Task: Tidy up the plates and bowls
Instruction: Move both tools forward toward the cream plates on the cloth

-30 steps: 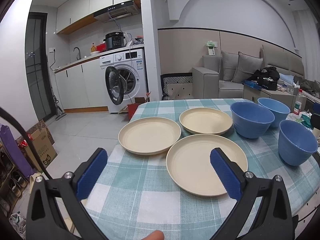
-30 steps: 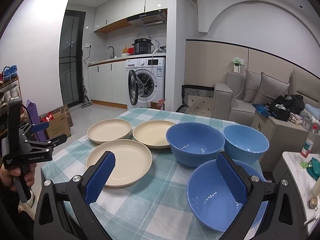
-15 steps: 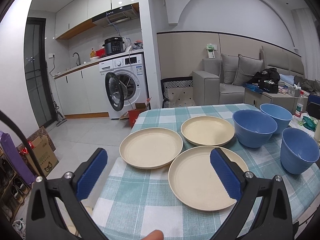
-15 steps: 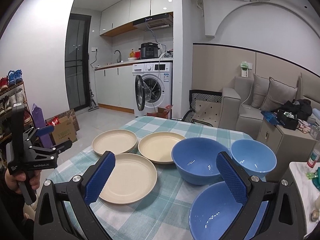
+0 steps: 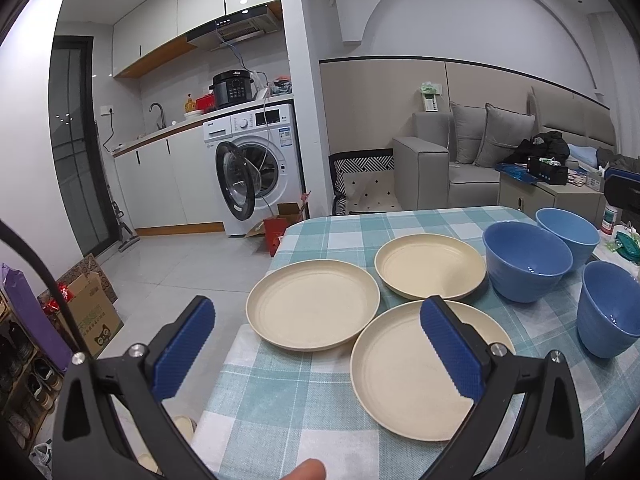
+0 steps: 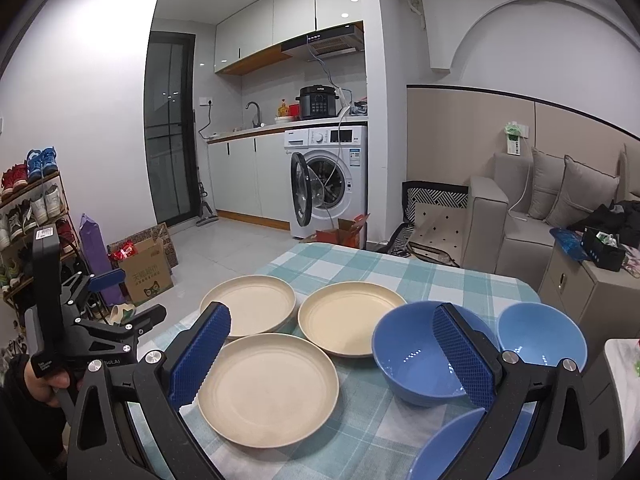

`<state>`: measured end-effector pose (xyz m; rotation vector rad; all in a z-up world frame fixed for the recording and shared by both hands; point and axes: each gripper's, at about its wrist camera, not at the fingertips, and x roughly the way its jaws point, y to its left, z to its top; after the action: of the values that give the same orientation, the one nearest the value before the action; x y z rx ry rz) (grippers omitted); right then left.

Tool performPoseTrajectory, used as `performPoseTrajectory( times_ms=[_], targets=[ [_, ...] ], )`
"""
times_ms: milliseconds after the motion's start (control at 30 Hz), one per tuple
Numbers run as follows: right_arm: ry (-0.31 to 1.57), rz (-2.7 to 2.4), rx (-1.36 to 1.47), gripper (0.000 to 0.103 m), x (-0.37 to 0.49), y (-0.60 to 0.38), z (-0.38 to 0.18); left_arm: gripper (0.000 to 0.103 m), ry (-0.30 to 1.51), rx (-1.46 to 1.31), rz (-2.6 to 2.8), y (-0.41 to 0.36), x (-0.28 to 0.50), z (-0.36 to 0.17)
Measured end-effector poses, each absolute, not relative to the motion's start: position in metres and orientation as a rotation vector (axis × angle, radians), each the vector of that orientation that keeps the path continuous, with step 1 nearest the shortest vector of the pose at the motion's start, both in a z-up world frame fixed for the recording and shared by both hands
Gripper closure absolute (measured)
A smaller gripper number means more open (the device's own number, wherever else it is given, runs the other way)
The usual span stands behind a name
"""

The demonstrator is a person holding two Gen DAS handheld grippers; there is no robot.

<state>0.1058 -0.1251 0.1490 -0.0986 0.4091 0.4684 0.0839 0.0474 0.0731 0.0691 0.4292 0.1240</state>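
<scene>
left gripper [image 5: 316, 344] held above the near-left edge of the checked tablecloth [image 5: 280, 400], jaws spread wide and empty, blue pads [image 5: 182, 346] level, pointing across the table; also seen from the right wrist view at far left [image 6: 116, 300], off the table's edge, gripped by a hand [image 6: 44, 380]. right gripper [image 6: 332, 356] raised over the table's near-right side, jaws likewise wide apart, nothing between them.

three cream plates in a cluster: left plate [image 5: 313, 310] near the table's left edge, near plate [image 5: 416, 368] in front and just overlapping its rim in view, far plate [image 5: 430, 266] behind. all shallow, matte, bare inside. to the right, three blue bowls, upright and separate: middle bowl [image 5: 526, 266] just beside the far plate, far bowl [image 5: 568, 236] behind it, near bowl [image 5: 610, 308] at the right edge. in the right wrist view, near bowl [image 6: 444, 448] partly cut off at the bottom, under the right finger.

compared with a second ago: both cameras higher and pulled back a little, plates and bowls sitting lower in view, more of the kitchen and washing machine [image 5: 256, 176] showing. dishes themselves unmoved; jaws just as wide as before.
</scene>
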Motion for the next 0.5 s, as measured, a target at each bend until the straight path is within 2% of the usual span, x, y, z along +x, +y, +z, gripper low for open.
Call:
performPoseTrajectory(
  times_ms=[500],
  targets=[
    [0.453, 0.51, -0.117, 0.0, 0.138, -0.095, 0.146, 0.0, 0.446, 0.06, 0.137, 0.064, 0.106, 0.078]
  ],
)
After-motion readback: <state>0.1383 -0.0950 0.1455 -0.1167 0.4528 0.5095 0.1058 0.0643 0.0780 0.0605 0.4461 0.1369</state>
